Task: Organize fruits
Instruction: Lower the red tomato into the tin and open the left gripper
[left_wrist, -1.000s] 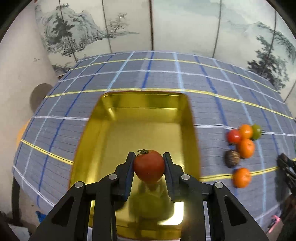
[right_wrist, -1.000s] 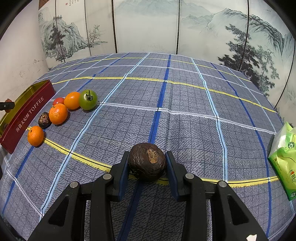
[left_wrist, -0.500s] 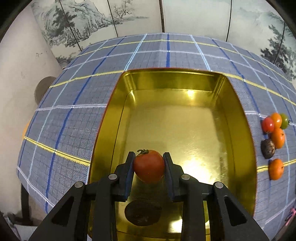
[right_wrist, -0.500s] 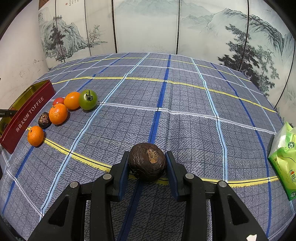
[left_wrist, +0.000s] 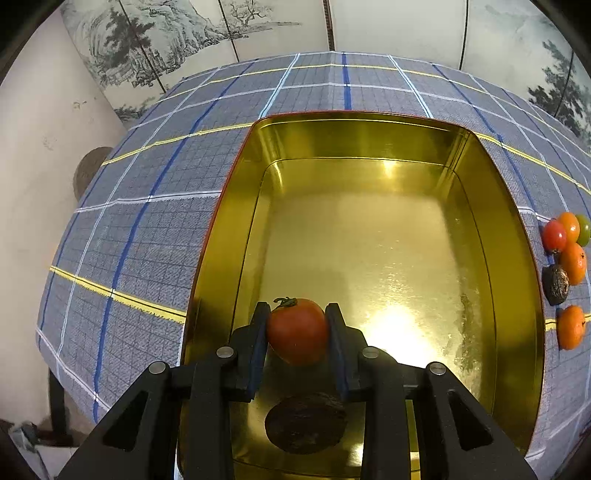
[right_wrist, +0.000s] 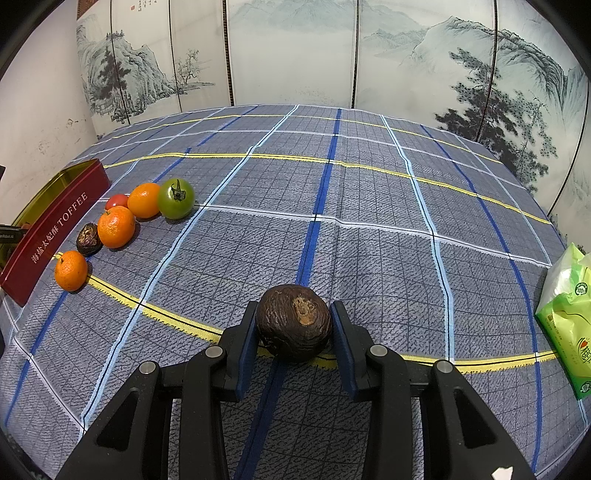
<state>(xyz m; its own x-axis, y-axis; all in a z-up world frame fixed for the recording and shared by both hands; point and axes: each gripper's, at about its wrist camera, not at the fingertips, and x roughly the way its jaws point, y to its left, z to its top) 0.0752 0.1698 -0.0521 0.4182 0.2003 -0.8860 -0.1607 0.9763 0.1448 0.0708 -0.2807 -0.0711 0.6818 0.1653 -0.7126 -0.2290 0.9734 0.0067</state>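
Gold tin (left_wrist: 517, 258) interior fills the left wrist view, floor bare apart from a dark round patch low under the jaws, probably a reflection or shadow, can't tell which. Left hand-held gripper (left_wrist: 298, 332) is clamped on a red tomato (left_wrist: 297, 330), both pads pressed to its sides, calyx up, hanging over the near-left part of the tin floor. Can't say from this angle whether it touches the floor yet.

Right hand-held gripper (right_wrist: 293, 328) is clamped on a dark wrinkled fruit (right_wrist: 293, 321), hanging above the checked tabletop (right_wrist: 369, 221), well apart from the tin.

Loose fruit sits in a cluster just beside the tin's red TOFFEE wall (right_wrist: 55, 236): green tomato (right_wrist: 176, 198), three orange ones, a small red one, a small dark one.

Step in hand, as I read it: placing the tomato into the tin.

Next move likely calls for:
- lowering until the tomato sits on the floor, then opening the jaws; it's round, so a release from height may let it roll
- lifting clear of the tin's wall
- bringing the right one's dark fruit across over the rim

Most of the sorting is not yet done.
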